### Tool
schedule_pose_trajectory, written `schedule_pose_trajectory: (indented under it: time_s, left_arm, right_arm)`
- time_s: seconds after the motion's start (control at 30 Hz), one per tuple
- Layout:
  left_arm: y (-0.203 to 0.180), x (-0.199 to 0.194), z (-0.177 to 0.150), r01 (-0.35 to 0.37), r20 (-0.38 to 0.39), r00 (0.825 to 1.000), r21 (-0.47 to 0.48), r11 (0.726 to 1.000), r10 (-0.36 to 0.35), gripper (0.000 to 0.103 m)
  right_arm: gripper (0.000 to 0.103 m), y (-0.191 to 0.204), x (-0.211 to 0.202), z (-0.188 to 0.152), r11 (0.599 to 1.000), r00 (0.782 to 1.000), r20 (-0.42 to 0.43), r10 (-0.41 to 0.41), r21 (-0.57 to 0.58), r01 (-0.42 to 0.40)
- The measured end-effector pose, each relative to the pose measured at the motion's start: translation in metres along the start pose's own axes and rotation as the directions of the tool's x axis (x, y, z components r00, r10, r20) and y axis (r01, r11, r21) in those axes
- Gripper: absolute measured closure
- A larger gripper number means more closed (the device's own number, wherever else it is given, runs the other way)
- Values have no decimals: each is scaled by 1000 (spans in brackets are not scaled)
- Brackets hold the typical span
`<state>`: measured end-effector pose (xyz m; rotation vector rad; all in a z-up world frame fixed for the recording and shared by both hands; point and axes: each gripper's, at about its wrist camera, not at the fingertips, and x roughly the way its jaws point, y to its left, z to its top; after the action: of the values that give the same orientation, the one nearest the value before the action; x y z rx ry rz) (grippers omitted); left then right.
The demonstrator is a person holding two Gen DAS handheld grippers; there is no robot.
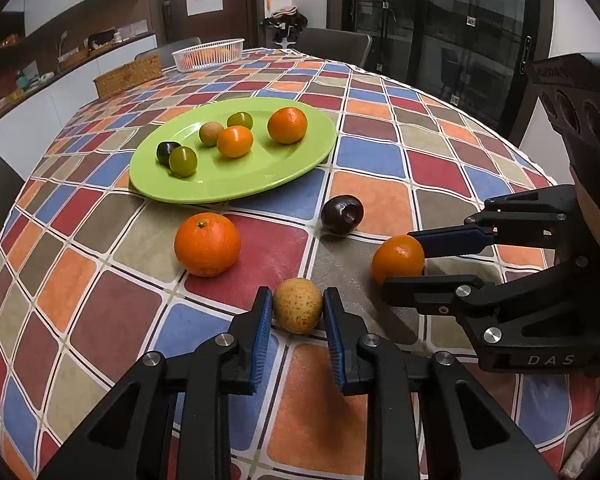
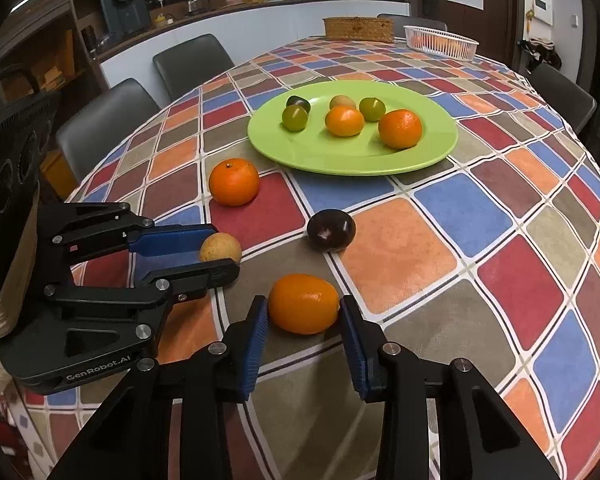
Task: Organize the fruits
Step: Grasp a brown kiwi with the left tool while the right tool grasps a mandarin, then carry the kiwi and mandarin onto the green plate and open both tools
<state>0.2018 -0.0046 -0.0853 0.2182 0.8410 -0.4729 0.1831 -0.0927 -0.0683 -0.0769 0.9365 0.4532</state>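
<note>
A green plate (image 1: pixel 260 184) (image 2: pixel 420 160) holds several small fruits: oranges, green ones, a tan one and a dark one. On the checked tablecloth lie a large orange (image 1: pixel 207 244) (image 2: pixel 234 182) and a dark plum (image 1: pixel 342 214) (image 2: pixel 331 229). My left gripper (image 1: pixel 298 312) (image 2: pixel 220 254) is shut on a speckled tan fruit (image 1: pixel 298 311) (image 2: pixel 220 249), which rests on the cloth. My right gripper (image 2: pixel 303 310) (image 1: pixel 404 258) has its blue pads against both sides of a small orange (image 2: pixel 303 309) (image 1: pixel 398 258), also on the cloth.
A white plastic basket (image 1: pixel 208 54) (image 2: pixel 440 42) and a woven box (image 1: pixel 128 74) (image 2: pixel 358 29) stand at the table's far end. Grey chairs (image 2: pixel 100 120) line the table's edges. A counter with shelves runs along the back wall.
</note>
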Motion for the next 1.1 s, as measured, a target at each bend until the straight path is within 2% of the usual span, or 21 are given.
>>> schedule_pose_trajectory:
  time_s: [0.33,1.1]
  left_arm:
    - [-5,-16,6,-11,36,999,-7,1000,11,77]
    - [-19,-63,38,-72,155,985,-33,997,76,77]
  right_arm:
    - [66,-1,-9,2,1000,1000,23,2,4,-2]
    - [66,-7,-64,24,1000,984,179,-5,-15,8]
